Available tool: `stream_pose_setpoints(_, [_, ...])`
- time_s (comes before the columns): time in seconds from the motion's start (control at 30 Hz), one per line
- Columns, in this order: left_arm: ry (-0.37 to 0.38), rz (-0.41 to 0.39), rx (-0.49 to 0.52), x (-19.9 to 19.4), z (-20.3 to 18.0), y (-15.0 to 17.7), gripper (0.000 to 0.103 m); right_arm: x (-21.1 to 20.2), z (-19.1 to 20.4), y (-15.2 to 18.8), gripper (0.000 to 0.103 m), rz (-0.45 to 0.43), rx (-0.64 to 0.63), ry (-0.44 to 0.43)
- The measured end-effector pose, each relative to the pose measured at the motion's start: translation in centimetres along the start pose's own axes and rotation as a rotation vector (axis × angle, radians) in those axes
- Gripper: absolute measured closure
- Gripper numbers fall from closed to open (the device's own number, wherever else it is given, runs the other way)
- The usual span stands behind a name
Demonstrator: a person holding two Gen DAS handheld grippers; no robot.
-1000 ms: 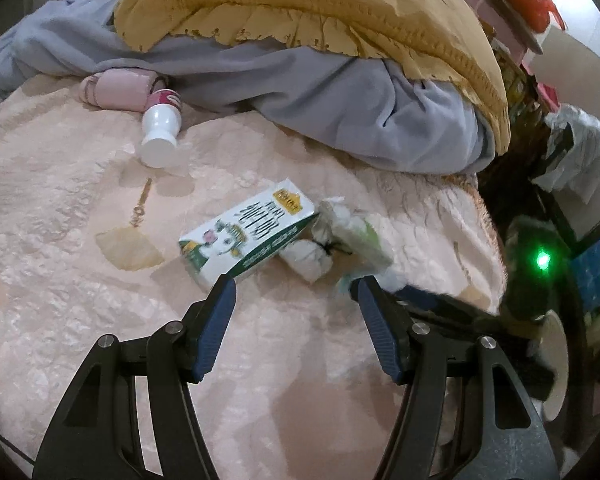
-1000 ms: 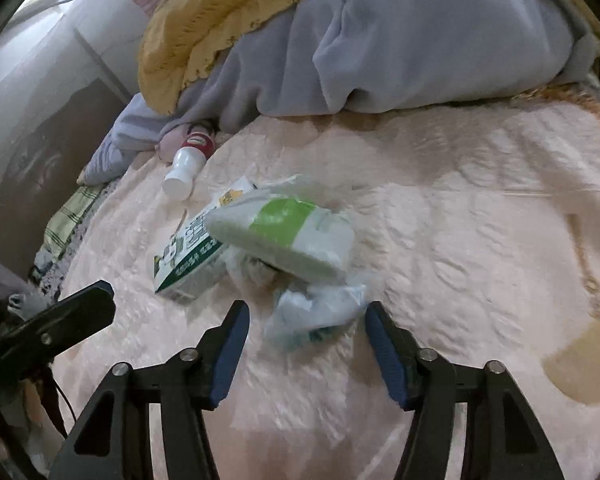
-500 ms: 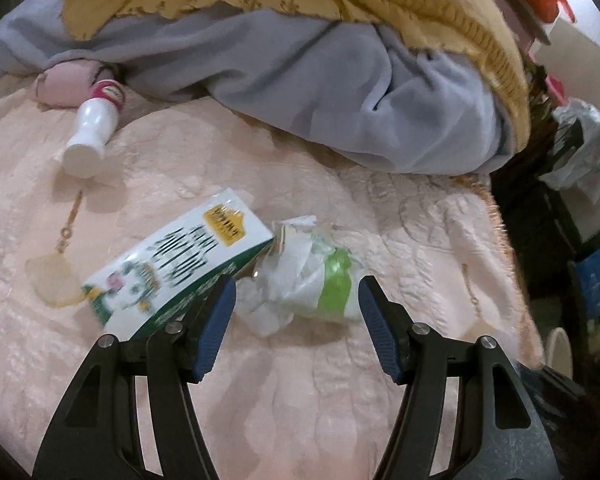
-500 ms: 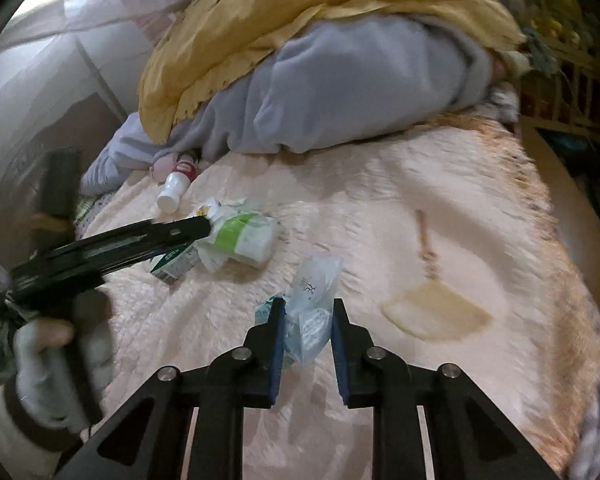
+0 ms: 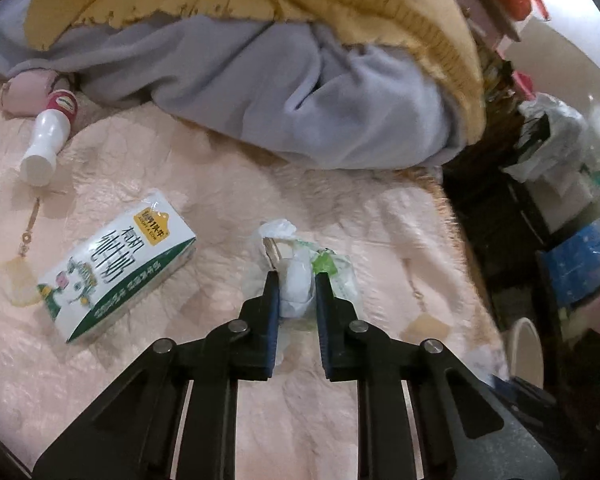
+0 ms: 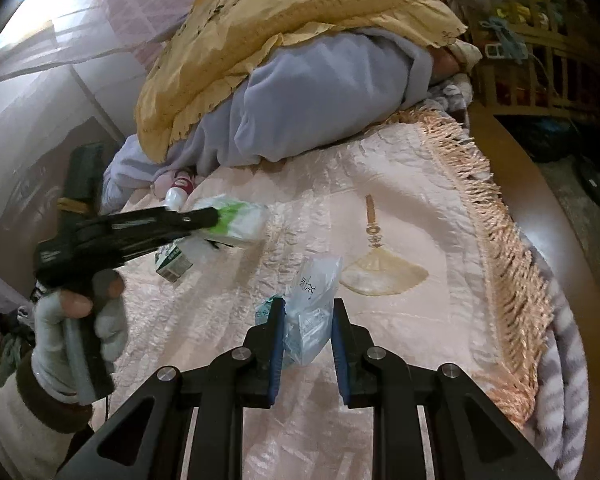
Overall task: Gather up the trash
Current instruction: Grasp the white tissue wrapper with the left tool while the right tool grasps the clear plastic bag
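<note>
Now left claw pinches crumpled wrapper; milk carton flat, lying diagonally.

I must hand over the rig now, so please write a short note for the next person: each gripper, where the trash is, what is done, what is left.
Left gripper: shut on the green-and-white wrapper, at the bedspread.
Right gripper: shut on the clear plastic bag, above the bedspread.
Milk carton: lying flat, left of the left gripper, untouched.
White bottle: lying near the grey blanket, untouched.
Done: two pieces gripped.
Left: carry both away, then probably collect the carton and bottle. No trash bin is visible.
</note>
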State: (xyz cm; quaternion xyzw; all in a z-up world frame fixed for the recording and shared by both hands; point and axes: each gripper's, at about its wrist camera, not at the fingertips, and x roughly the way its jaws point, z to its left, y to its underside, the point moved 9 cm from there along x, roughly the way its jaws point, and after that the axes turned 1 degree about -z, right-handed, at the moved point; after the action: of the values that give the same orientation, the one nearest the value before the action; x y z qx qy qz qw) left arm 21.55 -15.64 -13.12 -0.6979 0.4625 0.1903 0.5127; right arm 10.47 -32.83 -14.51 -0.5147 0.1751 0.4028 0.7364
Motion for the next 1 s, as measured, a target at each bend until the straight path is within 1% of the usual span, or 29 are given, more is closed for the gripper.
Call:
stream_pose_setpoints(0.1, [0.03,0.009,0.013,-1.5,-1.0,0.8,0.089,-0.6,0.0,0.5,0.083,0.001,0.004,0.001])
stream_pose_setpoints(0.17, [0.051,0.04,0.02,-2.2,-1.6,2.0,0.089,-0.9,0.2,1.0,0.083,0.008,0.004,0.001])
stream_pose_setpoints(0.23, [0.06,0.094,0.034,-2.2,-2.2,3.8,0.088,-1.1,0.4,1.4,0.083,0.01,0.0,0.007])
stream_pose_setpoints(0.27, [0.061,0.118,0.044,-2.1,-2.3,4.7,0.081,-1.3,0.4,1.7,0.083,0.011,0.001,0.011])
stream_pose_setpoints(0.3, [0.064,0.129,0.062,-2.1,-2.5,5.5,0.076,-1.5,0.4,1.8,0.083,0.011,0.003,0.012])
stream_pose_setpoints(0.33, [0.059,0.127,0.084,-2.5,-2.3,5.9,0.065,-1.7,0.4,2.0,0.083,0.012,0.006,0.014])
stream_pose_setpoints(0.37, [0.045,0.117,0.101,-2.8,-2.0,6.3,0.056,-1.8,0.4,2.3,0.083,0.017,0.008,0.016])
stream_pose_setpoints(0.43, [0.031,0.102,0.104,-3.4,-1.1,6.9,0.052,-2.0,0.5,2.7,0.083,0.022,0.009,0.016])
stream_pose_setpoints(0.5, [0.032,0.11,0.113,-3.8,0.0,7.7,0.051,-2.3,0.7,3.1,0.083,0.024,0.006,0.015])
stream_pose_setpoints(0.53, [0.018,0.114,0.125,-3.7,0.6,8.0,0.051,-2.3,0.7,3.3,0.083,0.025,0.006,0.015])
stream_pose_setpoints(0.6, [-0.06,0.113,0.175,-3.7,2.3,8.6,0.051,-2.5,0.8,3.5,0.083,0.026,0.008,0.012])
stream_pose_setpoints(0.63, [-0.085,0.116,0.198,-3.6,3.0,8.9,0.051,-2.5,0.9,3.6,0.083,0.028,0.007,0.012])
stream_pose_setpoints(0.7, [-0.105,0.139,0.251,-2.8,3.5,9.6,0.051,-2.5,0.9,3.7,0.083,0.029,0.007,0.013])
stream_pose_setpoints(0.8, [-0.107,0.166,0.324,-1.6,3.1,10.6,0.051,-2.4,1.0,3.7,0.083,0.032,0.011,0.012])
stream_pose_setpoints(0.87, [-0.093,0.173,0.342,-0.8,2.5,10.8,0.051,-2.2,1.1,3.7,0.083,0.037,0.01,0.016])
stream_pose_setpoints(1.0, [-0.061,0.15,0.293,0.5,1.8,10.0,0.051,-1.7,1.1,3.8,0.083,0.048,0.005,0.022])
